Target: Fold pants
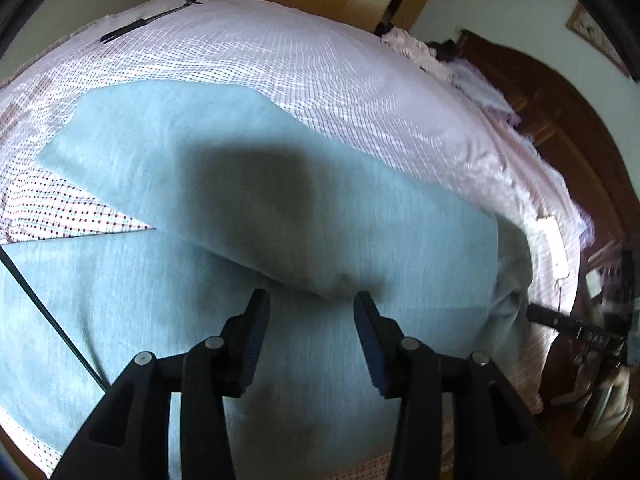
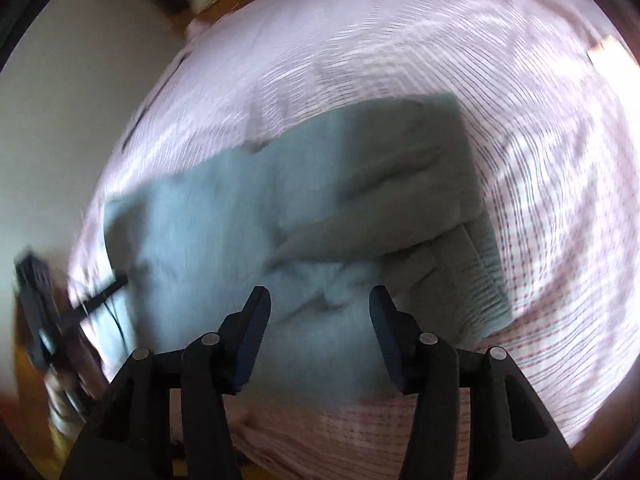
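Light blue pants [image 1: 256,184] lie spread on a bed with a pink checked sheet [image 1: 320,56], the two legs fanning out toward the left. My left gripper [image 1: 310,300] is open and empty just above the fabric near the crotch. In the blurred right wrist view the same pants [image 2: 224,216] show with the ribbed waistband [image 2: 486,264] at the right and folds bunched in the middle. My right gripper [image 2: 318,296] is open and empty above the bunched cloth. The other gripper shows in each view, at the right edge [image 1: 592,336] and at the left edge [image 2: 40,300].
A dark wooden headboard [image 1: 560,120] and rumpled bedding [image 1: 472,76] stand at the right. A black strap [image 1: 148,22] lies on the sheet at the far side. A black cable [image 1: 48,312] crosses the pants at the left. A white wall [image 2: 80,80] borders the bed.
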A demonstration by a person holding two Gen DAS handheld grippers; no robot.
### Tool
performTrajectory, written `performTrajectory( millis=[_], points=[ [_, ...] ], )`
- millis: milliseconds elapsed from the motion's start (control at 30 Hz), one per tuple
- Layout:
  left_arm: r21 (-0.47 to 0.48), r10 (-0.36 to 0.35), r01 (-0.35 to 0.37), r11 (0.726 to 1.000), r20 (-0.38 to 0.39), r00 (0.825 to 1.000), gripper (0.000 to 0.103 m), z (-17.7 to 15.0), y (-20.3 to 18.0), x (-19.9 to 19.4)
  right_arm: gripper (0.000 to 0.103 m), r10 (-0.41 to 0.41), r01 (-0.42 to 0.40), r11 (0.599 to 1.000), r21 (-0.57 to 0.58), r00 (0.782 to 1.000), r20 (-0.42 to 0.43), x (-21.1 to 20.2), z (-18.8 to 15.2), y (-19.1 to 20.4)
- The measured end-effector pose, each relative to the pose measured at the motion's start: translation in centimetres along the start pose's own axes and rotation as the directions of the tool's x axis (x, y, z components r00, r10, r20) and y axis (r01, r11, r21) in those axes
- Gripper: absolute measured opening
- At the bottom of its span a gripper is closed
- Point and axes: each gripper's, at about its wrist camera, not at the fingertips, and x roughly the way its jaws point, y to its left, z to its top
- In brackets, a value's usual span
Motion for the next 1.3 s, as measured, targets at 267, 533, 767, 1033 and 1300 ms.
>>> performTrajectory(
  millis=[267,533,767,1033,1300],
  points=[
    [-0.077,-0.003,0.004,0.997,0.011,1.0,0.046,1.3,1.4,0.4,0.045,0.059,-0.067,0.98,0.188,0.997,0.049,1.5,1.7,-1.3],
    [-0.104,0.019,-0.017,0.994,0.012,1.0,0.046,1.9,1.5,1.6,0.045,0.126,-0.134,0.958,0.253,0.991,0.047,4.2,0.9,-4.3],
    [-0.086,0.005,-0.003,0.996,0.017,1.0,0.015,2.0,1.0,2.3,0.043,0.174,-0.177,0.939,0.296,0.984,0.035,4.1,0.9,-5.2],
    [-0.057,-0.027,0.031,0.998,0.077,0.997,0.003,1.5,-0.4,-0.5,0.002,0.149,-0.171,0.948,0.268,0.984,0.102,1.4,1.8,-4.4],
    [-0.014,-0.052,0.055,0.998,0.125,0.991,0.003,0.1,-2.2,-5.3,0.0,0.178,-0.21,0.958,0.196,0.969,0.169,-2.5,1.4,-3.7]
  ],
)
